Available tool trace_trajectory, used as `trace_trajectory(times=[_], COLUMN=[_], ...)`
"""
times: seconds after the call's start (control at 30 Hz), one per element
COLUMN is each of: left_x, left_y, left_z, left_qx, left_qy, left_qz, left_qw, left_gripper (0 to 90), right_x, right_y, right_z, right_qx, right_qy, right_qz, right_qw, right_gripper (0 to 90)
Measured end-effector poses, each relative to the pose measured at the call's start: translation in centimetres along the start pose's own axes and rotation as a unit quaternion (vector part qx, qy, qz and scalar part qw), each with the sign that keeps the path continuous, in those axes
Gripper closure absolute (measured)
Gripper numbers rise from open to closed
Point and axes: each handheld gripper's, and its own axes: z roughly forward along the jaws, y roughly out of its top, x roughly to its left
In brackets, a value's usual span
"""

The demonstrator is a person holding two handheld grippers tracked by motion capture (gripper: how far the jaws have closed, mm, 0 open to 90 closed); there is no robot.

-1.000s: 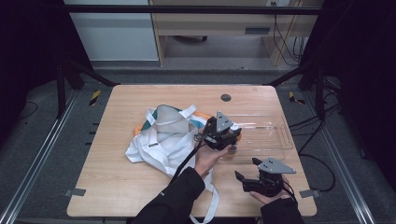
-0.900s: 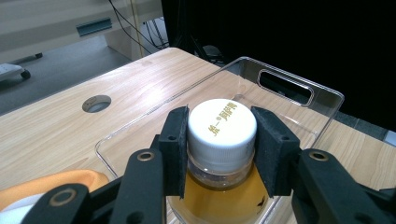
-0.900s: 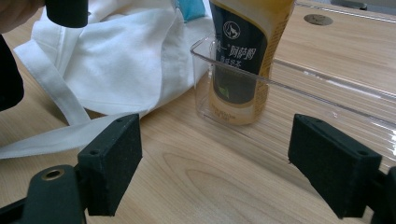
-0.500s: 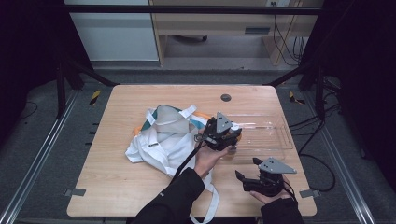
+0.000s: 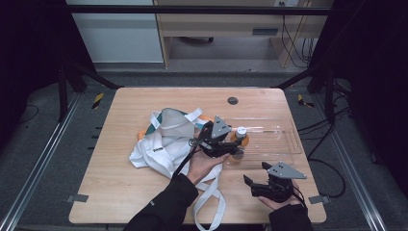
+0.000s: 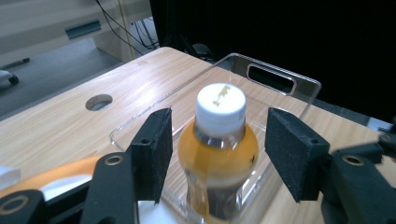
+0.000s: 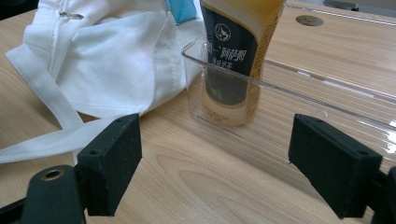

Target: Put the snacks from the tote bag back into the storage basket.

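A: We take the clear plastic tray [image 5: 281, 144] as our reference. It is rectangular and thin-walled, with a slot handle cut in its far end wall. What stands in it?

B: We see the bottle [image 6: 218, 149] upright in the tray's corner nearest the bag. It has a round body of orange-yellow liquid, a smooth white screw cap and a dark printed label.

A: And the left gripper [image 6: 219, 154]?

B: Its jaws have just been opening. The bottle stands between the two black, coarse foam pads, with a gap on each side, so the pads do not press on it.

A: The right gripper [image 7: 229, 158]?

B: We see it spread wide over bare wood just outside the tray's near long wall, nothing between its pads, and the bottle beyond that wall.

A: What crowds the tray?

B: A white cloth bag [image 5: 163, 144], soft and crumpled, with a teal patch and flat straps, lies against the tray's bottle end. A round hole [image 5: 233, 100] in the wooden table [image 5: 120, 202] lies beyond the tray's far long wall.
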Motion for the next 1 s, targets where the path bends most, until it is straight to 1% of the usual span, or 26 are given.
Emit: trace_trajectory(times=[0.03, 0.07, 0.1, 0.13, 0.2, 0.23, 0.27, 0.3, 0.4, 0.47, 0.5, 0.53, 0.57, 0.63, 0.67, 0.73, 0.83, 0.87, 0.9, 0.93, 1.0], left_x=[0.1, 0.6, 0.6, 0.9, 1.2, 1.6, 1.6, 1.8, 2.2, 2.5, 2.5, 2.6, 2.8, 3.1, 3.1, 3.4, 4.0, 4.0, 4.3, 4.3, 4.6], left_y=[-0.1, -0.3, -0.3, -0.5, -0.8, -1.2, -1.2, -1.4, -2.1, -3.0, -3.0, -3.4, -3.8, -4.7, -4.7, -5.3, -6.2, -6.2, -6.7, -6.7, -7.2], left_z=[-0.3, -1.1, -1.1, -1.7, -2.4, -3.2, -3.2, -3.7, -4.9, -5.9, -5.9, -6.3, -6.7, -7.6, -7.6, -8.3, -9.4, -9.4, -9.9, -9.9, -10.4], left_qx=[0.0, 0.002, 0.002, 0.0, -0.004, -0.005, -0.005, -0.005, -0.001, 0.005, 0.005, 0.007, 0.006, 0.005, 0.005, 0.007, 0.006, 0.006, 0.006, 0.006, 0.006], left_qy=[-0.001, -0.001, -0.001, 0.0, -0.001, -0.003, -0.003, 0.001, 0.004, 0.003, 0.003, 0.007, 0.01, 0.01, 0.01, 0.016, 0.024, 0.024, 0.03, 0.03, 0.036], left_qz=[-0.003, -0.002, -0.002, -0.001, -0.005, -0.006, -0.006, -0.004, 0.003, 0.0, 0.0, 0.002, -0.002, -0.004, -0.004, -0.003, -0.01, -0.01, -0.011, -0.011, -0.016], left_qw=[1.0, 1.0, 1.0, 1.0, 1.0, 1.0, 1.0, 1.0, 1.0, 1.0, 1.0, 1.0, 0.9999, 0.9999, 0.9999, 0.9998, 0.9996, 0.9996, 0.9995, 0.9995, 0.9992], left_gripper=[40.6, 39.5, 39.1, 39.1, 37.8, 36.6, 36.2, 36.2, 35.1, 34.3, 34.2, 33.8, 33.8, 32.9, 32.7, 32.3, 31.7, 31.6, 31.3, 31.2, 31.1], right_x=[0.0, 0.0, 0.0, 0.0, 0.0, -0.1, -0.1, -0.1, 0.0, 0.0, -0.1, -0.1, -0.1, 0.0, -0.1, -0.1, -0.1, -0.1, -0.1, -0.1, -0.1], right_y=[0.0, 0.0, 0.0, 0.0, 0.0, 0.0, 0.0, 0.0, 0.0, 0.0, 0.0, 0.0, 0.0, 0.0, 0.0, 0.0, 0.0, 0.0, 0.0, 0.0, 0.0], right_z=[0.0, 0.0, 0.0, 0.0, 0.0, 0.0, 0.0, 0.0, 0.0, 0.0, 0.0, 0.0, 0.0, 0.0, 0.0, 0.0, 0.0, 0.0, 0.0, 0.0, 0.0], right_qx=[0.0, 0.001, 0.001, 0.0, 0.0, 0.0, 0.0, 0.0, 0.002, 0.002, 0.002, 0.002, 0.002, 0.003, 0.002, 0.002, 0.002, 0.002, 0.001, 0.001, 0.001], right_qy=[0.0, -0.001, -0.001, -0.001, -0.002, -0.003, -0.003, -0.003, -0.004, -0.005, -0.005, -0.006, -0.006, -0.007, -0.007, -0.008, -0.009, -0.009, -0.009, -0.009, -0.01], right_qz=[0.0, 0.0, 0.0, 0.0, 0.001, 0.0, 0.0, 0.001, -0.001, 0.0, 0.0, 0.001, 0.001, 0.001, 0.001, 0.001, 0.002, 0.002, 0.002, 0.002, 0.003], right_qw=[1.0, 1.0, 1.0, 1.0, 1.0, 1.0, 1.0, 1.0, 1.0, 1.0, 1.0, 1.0, 1.0, 1.0, 1.0, 1.0, 1.0, 1.0, 1.0, 1.0, 0.9999], right_gripper=[17.5, 17.5, 17.5, 17.4, 17.4, 17.4, 17.4, 17.4, 17.4, 17.2, 17.2, 17.2, 17.2, 17.2, 17.1, 17.2, 17.1, 17.1, 17.1, 17.1, 17.0])
